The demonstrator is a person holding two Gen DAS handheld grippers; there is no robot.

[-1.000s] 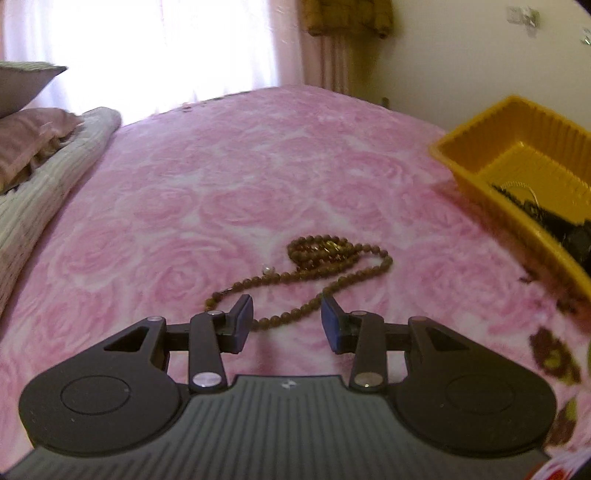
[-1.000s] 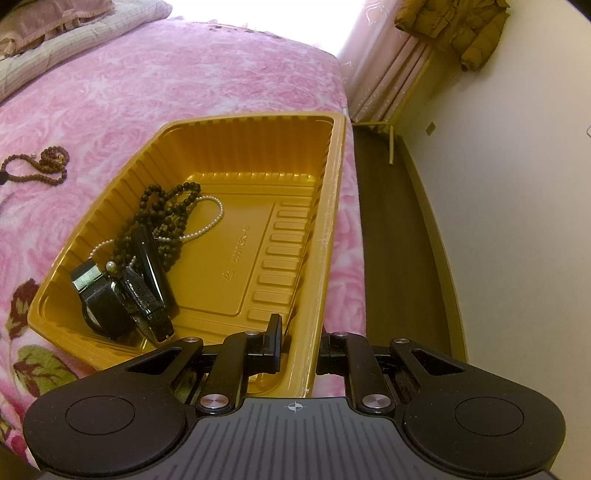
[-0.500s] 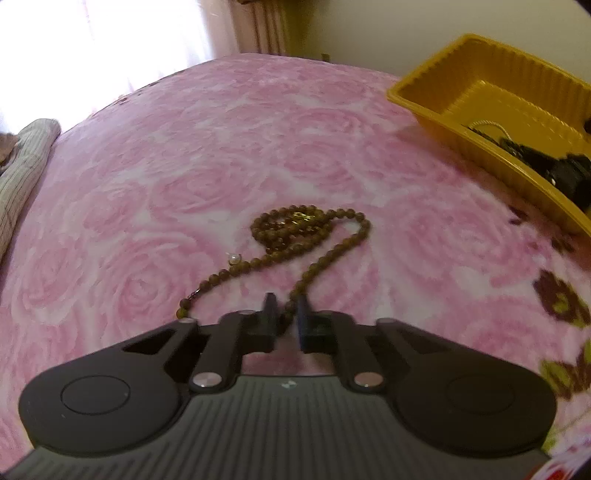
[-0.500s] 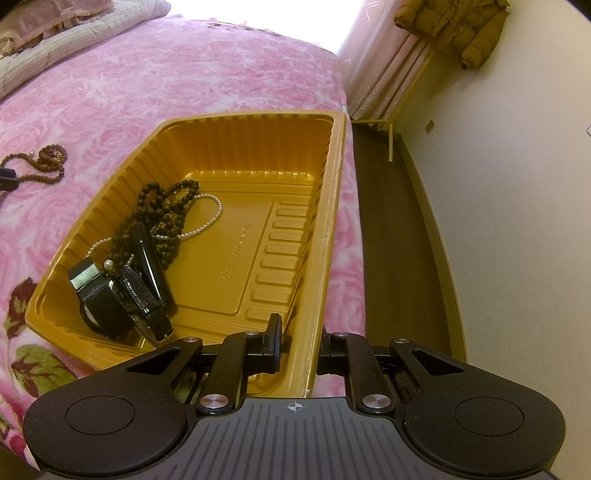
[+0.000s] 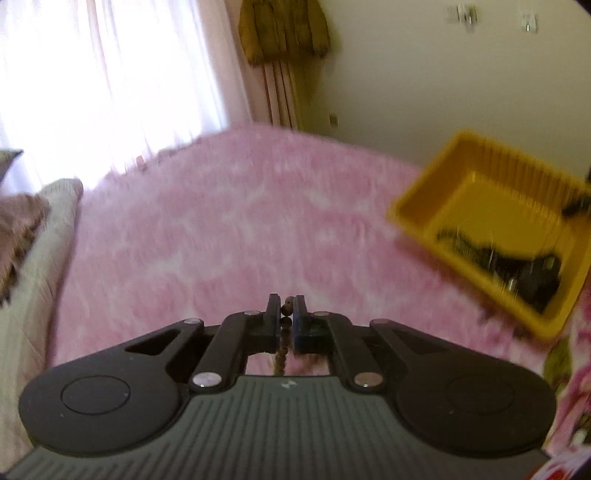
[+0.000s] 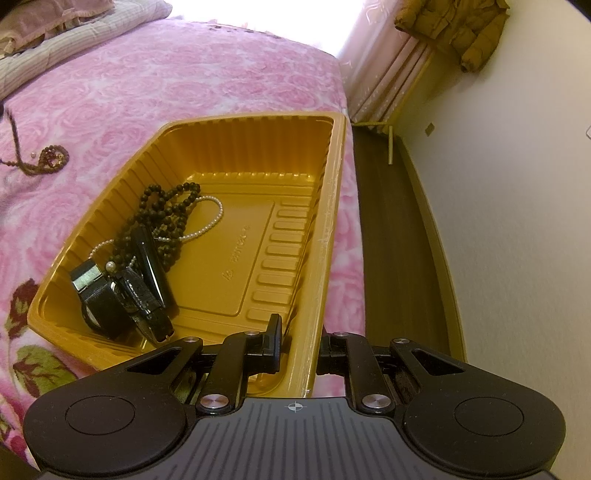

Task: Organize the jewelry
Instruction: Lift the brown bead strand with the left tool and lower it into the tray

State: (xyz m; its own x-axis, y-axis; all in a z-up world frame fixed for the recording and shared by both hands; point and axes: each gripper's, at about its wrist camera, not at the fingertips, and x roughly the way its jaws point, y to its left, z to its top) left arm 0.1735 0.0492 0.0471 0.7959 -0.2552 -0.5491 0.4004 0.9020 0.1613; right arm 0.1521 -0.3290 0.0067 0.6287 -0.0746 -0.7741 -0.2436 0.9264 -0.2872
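Observation:
My left gripper (image 5: 286,317) is shut on a brown bead necklace (image 5: 285,325) and holds it above the pink bed; the strand hangs down between the fingers. In the right wrist view the necklace (image 6: 44,162) trails from the upper left down to a coil still on the bedspread. The yellow tray (image 5: 491,177) lies to the right of the left gripper. My right gripper (image 6: 299,332) is shut on the tray's near right rim (image 6: 325,243). In the tray lie a black bead necklace (image 6: 166,214), a pearl strand (image 6: 210,225) and black watches (image 6: 122,295).
The pink rose bedspread (image 5: 221,229) covers the bed. Pillows and a folded quilt (image 5: 33,240) lie at the left. The bed edge and dark floor (image 6: 391,236) run right of the tray. A coat (image 5: 284,29) hangs on the wall by the curtain.
My left gripper closed on the brown necklace and lifted it off the bed, swinging up and right toward the tray. My right gripper has stayed clamped on the tray rim.

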